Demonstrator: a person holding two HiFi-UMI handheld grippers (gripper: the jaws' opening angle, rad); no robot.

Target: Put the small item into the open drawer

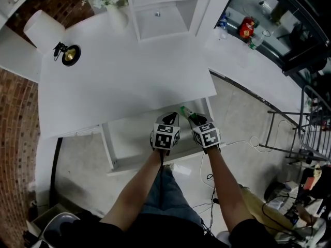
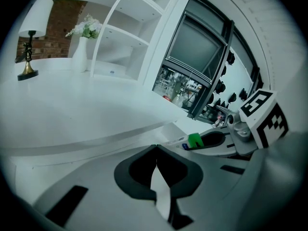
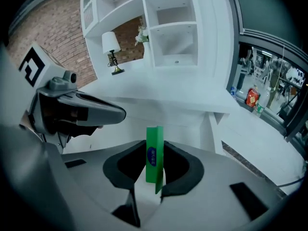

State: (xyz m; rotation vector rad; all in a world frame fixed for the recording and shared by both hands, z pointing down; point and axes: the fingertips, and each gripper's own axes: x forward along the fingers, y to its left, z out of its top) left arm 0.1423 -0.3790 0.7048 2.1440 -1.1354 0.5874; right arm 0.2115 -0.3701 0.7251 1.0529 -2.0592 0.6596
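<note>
Open drawer (image 1: 129, 138): left half free for entry from above. Right half taken up by left gripper (image 1: 169, 119) and right gripper (image 1: 191, 118), close side by side. Drawer's rear covered by desk top (image 1: 129, 76); green packet (image 1: 183, 110) held just beside that edge.

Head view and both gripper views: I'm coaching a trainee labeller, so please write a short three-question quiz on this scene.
1. What do the right tongs grip? A a bottle; B a green item; C a cup.
2. True or false: the left tongs are shut and empty.
3. Fill in: in the head view, the lamp stands to the ___ of the vase.
Key: 1 B; 2 true; 3 left.
</note>
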